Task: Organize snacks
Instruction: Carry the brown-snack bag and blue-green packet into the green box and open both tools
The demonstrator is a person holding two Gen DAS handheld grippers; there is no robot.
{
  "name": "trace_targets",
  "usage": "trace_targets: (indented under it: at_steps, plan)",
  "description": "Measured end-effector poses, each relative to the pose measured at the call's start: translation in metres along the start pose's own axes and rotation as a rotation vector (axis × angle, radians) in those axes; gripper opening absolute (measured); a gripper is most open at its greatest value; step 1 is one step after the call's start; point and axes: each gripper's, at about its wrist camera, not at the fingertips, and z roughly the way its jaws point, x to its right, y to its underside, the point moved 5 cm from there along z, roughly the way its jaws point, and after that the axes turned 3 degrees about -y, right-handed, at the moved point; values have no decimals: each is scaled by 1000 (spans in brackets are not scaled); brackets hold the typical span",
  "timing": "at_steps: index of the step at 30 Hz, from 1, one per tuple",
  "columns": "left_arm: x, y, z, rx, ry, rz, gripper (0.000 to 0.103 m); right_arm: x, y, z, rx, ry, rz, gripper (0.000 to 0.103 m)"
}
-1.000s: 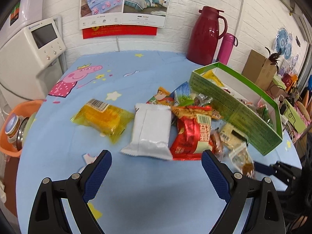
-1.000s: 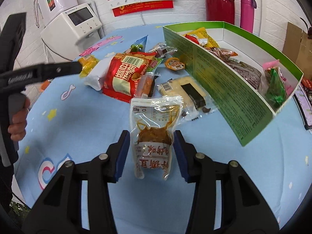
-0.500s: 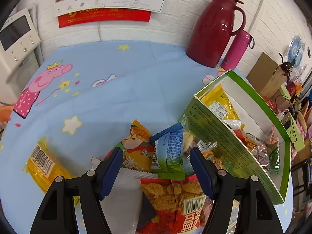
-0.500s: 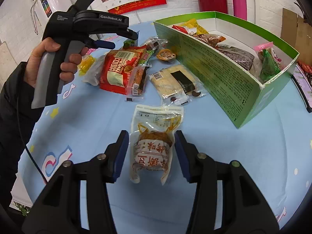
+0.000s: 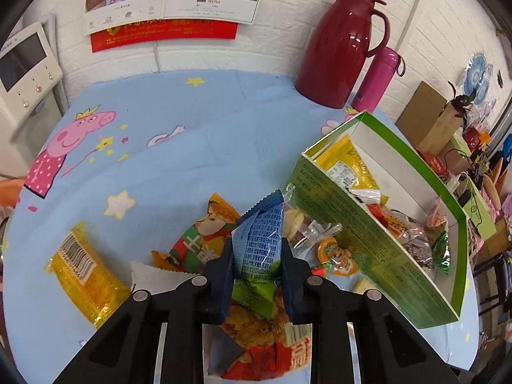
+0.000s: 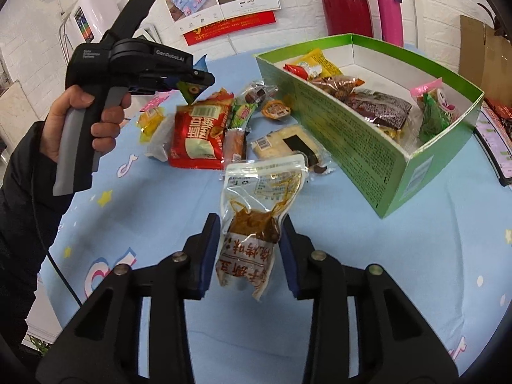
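Note:
My left gripper (image 5: 256, 275) is shut on a blue-and-green snack packet (image 5: 260, 240), held upright above the snack pile. In the right wrist view a hand holds that left gripper (image 6: 195, 78) raised over the pile, with the blue-and-green packet (image 6: 192, 89) in its fingers. My right gripper (image 6: 249, 249) is shut on a clear pouch with brown filling (image 6: 259, 211), lifted off the blue tablecloth. The open green box (image 5: 368, 243) lies to the right with several snacks inside; the green box (image 6: 345, 134) is ahead-right of my right gripper.
Loose on the cloth lie a yellow packet (image 5: 83, 272), an orange packet (image 5: 198, 243), a white packet (image 5: 153, 275), a red bag (image 6: 198, 137) and a jelly cup (image 5: 336, 256). A red thermos (image 5: 339, 48) and pink bottle (image 5: 379, 80) stand at the back.
My left gripper moved forward over the pile, shut on the blue-and-green packet and lifted it. My right gripper raised the clear pouch off the cloth.

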Motion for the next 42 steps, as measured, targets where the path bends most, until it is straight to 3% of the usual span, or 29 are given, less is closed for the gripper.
trace_targets:
  at_steps: [8,16,21,30,32,34,35,38,42]
  plan:
    - [28,-5,-55,102,47,69,24,-5,-10,-21,54,-3,-12,33]
    - [75,-8,-77,144,153,121,24,26,-57,-71,233,71,25,33]
    - [115,-13,-75,161,206,171,24,65,-85,-74,289,140,77,33]
    - [157,-30,-27,112,256,180,25,116,-102,-40,286,212,120,36]
    - [161,-32,-13,105,231,185,32,122,-102,-36,296,282,97,69]
    - [159,-31,-1,101,201,194,76,128,-99,-37,316,327,81,77]
    - [157,-30,2,113,180,193,82,131,-98,-36,313,334,76,78]
    - [149,-28,8,149,101,208,85,146,-95,-30,288,332,120,79]
    - [139,-24,13,122,74,209,85,146,-94,-34,293,318,129,81]
